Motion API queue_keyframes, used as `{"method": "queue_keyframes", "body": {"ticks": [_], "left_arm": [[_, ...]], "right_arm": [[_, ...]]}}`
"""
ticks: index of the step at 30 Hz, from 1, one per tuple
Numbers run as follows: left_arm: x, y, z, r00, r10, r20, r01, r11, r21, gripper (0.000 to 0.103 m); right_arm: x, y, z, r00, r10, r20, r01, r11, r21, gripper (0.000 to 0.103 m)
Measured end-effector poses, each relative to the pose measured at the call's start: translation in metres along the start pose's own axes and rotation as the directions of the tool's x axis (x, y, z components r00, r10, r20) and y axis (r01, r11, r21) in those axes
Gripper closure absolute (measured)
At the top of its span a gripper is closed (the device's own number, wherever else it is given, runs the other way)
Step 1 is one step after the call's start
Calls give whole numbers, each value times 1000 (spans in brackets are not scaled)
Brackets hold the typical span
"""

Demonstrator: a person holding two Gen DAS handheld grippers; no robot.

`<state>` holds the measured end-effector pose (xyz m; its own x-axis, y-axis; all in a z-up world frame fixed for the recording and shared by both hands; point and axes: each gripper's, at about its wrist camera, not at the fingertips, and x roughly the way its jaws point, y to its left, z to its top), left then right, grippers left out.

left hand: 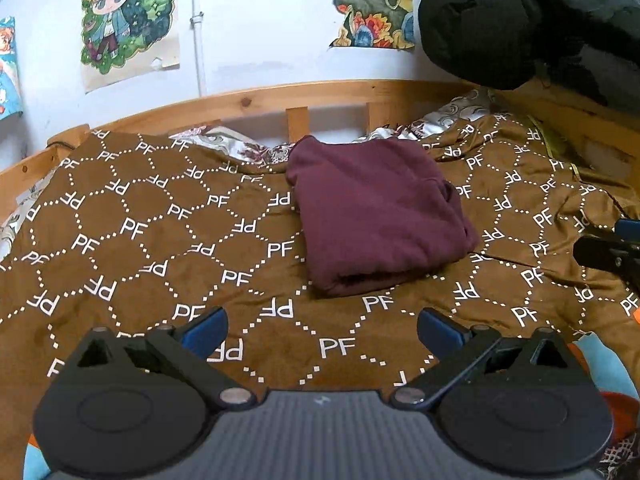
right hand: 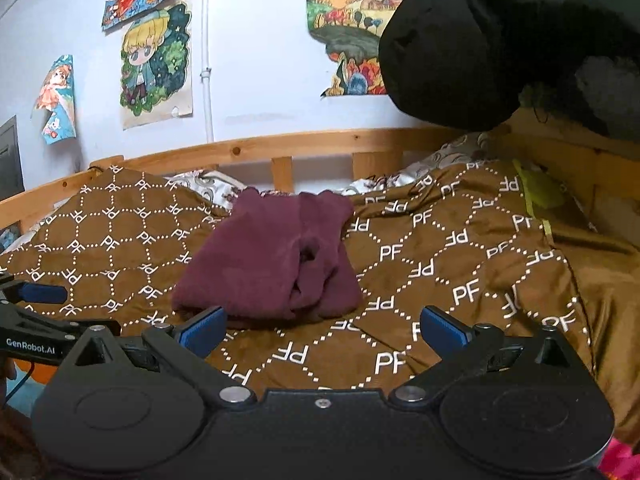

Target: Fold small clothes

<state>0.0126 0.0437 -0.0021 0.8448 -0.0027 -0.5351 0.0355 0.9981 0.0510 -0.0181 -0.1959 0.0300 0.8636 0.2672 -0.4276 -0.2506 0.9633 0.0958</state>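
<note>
1. Maroon garment (left hand: 376, 216), folded into a compact rectangle, lying on the brown PF-patterned blanket (left hand: 160, 240) toward the far side of the bed, close to the wooden bed rail (left hand: 280, 98).
2. Same garment (right hand: 268, 264) from the right wrist view: a loose fold with a small gap showing between layers on its right half, near edge just beyond the left blue pad.
3. Left gripper (left hand: 322, 328): fingers spread wide, blue pads (left hand: 206, 330) empty, hovering over bare blanket short of the garment, touching nothing.
4. Right gripper (right hand: 323, 326): fingers likewise spread wide, holding nothing, poised just in front of the garment's near edge.
5. Right gripper visible at the right edge of the left wrist view; left gripper visible at the left edge of the right wrist view, marked "GenRobot.AI".
6. Black padded jacket (left hand: 528, 20) hanging at upper right, above the bed's corner.
7. Cartoon posters (right hand: 156, 64) stuck on the white wall behind the rail.
8. Patterned white bedding (left hand: 240, 144) peeking out between blanket and rail.
</note>
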Motion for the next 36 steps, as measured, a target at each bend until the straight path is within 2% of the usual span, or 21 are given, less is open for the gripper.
{"method": "queue_keyframes", "body": {"ticks": [9,36], "left_arm": [[0,7,1,1000,-9,-13,8,999,-44,1],[2,5,1,999,-10,-33,9,999,-52,1]], "right_arm": [[0,3,-2,1000,-7,-1,7,1000,-9,1],[0,4,-2,1000,-11,-8,11,1000,-6,1]]}}
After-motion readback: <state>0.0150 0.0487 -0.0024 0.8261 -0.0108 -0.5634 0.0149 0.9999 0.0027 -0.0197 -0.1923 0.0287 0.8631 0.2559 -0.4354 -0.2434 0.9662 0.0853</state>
